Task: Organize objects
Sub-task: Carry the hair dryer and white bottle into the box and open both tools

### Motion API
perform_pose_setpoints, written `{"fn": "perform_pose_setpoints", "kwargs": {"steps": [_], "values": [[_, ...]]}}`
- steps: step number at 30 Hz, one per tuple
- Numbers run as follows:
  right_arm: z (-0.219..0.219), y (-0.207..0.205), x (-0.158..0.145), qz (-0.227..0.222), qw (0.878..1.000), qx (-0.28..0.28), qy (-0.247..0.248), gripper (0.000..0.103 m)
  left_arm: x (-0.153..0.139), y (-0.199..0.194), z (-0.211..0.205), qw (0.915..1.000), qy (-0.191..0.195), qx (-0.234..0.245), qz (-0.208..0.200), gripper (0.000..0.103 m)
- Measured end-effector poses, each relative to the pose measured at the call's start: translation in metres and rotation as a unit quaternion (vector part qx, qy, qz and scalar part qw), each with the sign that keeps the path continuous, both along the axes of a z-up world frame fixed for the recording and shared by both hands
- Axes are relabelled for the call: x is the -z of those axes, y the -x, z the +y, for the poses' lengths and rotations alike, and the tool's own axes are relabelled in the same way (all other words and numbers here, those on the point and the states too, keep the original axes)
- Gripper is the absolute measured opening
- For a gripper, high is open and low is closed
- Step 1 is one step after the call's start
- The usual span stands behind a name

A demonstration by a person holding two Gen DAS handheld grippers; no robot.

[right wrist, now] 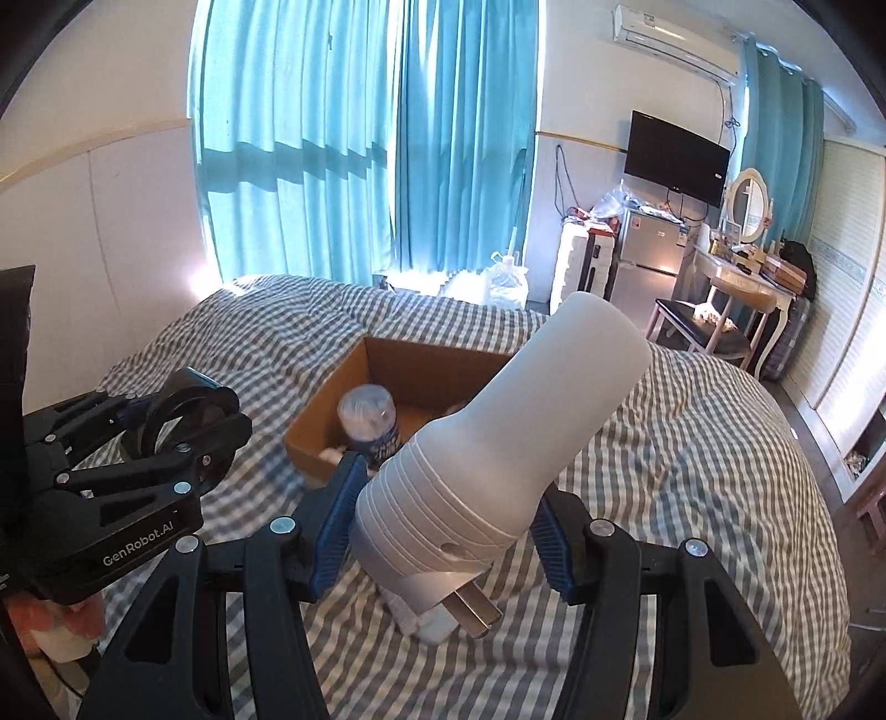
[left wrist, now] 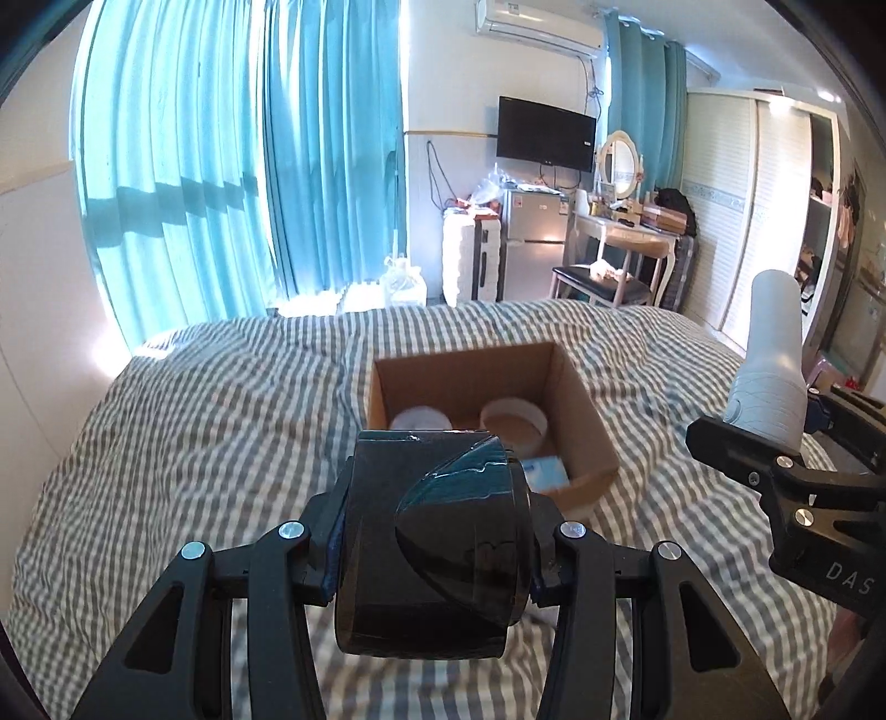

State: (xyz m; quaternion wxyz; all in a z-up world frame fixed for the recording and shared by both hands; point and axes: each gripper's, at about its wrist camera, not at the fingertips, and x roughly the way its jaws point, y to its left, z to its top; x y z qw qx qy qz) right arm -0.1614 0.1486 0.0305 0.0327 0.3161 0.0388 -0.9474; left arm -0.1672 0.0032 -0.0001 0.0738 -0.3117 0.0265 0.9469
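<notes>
A white plug-in device (right wrist: pixel 498 448) is clamped between the right gripper's (right wrist: pixel 443 531) blue pads (right wrist: pixel 332 531), above the checked bedspread (right wrist: pixel 692 471); a cardboard box (right wrist: pixel 315 437) is seen beyond.

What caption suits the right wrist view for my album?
Right hand-held gripper holds a white plug-in device above the bed, near a cardboard box.

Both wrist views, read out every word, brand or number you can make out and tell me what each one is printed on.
"GenRobot.AI": on the black body of the left gripper, seen from the right wrist view.
"DAS": cut off at the picture's edge, on the black body of the right gripper, seen from the left wrist view.
Too small or blurred to read: the label on the air conditioner, the logo on the TV, the print on the blue packet in the cardboard box.
</notes>
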Motion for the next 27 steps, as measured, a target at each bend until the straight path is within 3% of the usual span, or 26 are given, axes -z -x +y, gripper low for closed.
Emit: {"fn": "perform_pose_setpoints", "kwargs": {"steps": [8,13,21,27], "values": [[0.007,0.07,-0.01,0.002,1.0,-0.004,-0.003,0.057,-0.002,0.062,-0.001,1.0,-0.005,0.003,-0.002,0.048],[0.013,0.115,-0.005,-0.002,1.0,-0.006,0.006,0.057,0.013,0.097,0.006,1.0,-0.001,0.001,-0.009,0.048],[0.023,0.181,0.038,-0.044,0.999,-0.01,0.001,0.057,0.06,0.144,0.019,0.9985,-0.007,0.035,-0.041,0.048],[0.033,0.226,0.077,-0.077,0.997,-0.008,-0.003,0.057,0.085,0.154,0.038,0.9961,0.008,0.072,-0.05,0.048]]}}
